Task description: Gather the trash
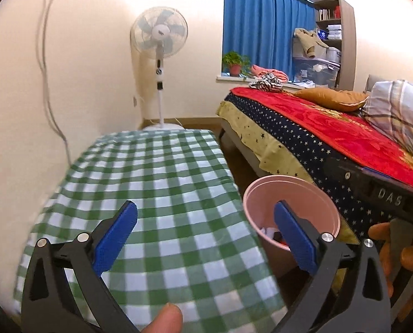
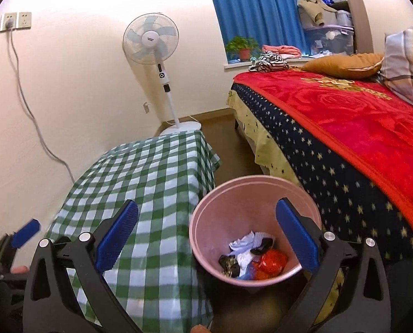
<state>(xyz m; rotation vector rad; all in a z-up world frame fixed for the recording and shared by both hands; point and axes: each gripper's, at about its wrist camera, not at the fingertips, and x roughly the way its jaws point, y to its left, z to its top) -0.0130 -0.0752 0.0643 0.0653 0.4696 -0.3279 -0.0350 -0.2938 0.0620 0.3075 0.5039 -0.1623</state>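
Note:
A pink trash bin stands on the floor between the checkered table and the bed. It holds crumpled white paper, a red wrapper and dark scraps. My right gripper is open and empty, above the bin's left rim. My left gripper is open and empty over the table's right edge; the bin shows past its right finger. The right gripper's body crosses the left wrist view at right. A left gripper finger shows in the right wrist view at far left.
A table with a green-white checkered cloth stands against the wall. A bed with a red blanket lies on the right. A standing fan is in the corner. A cable hangs from a wall socket. Brown floor shows between table and bed.

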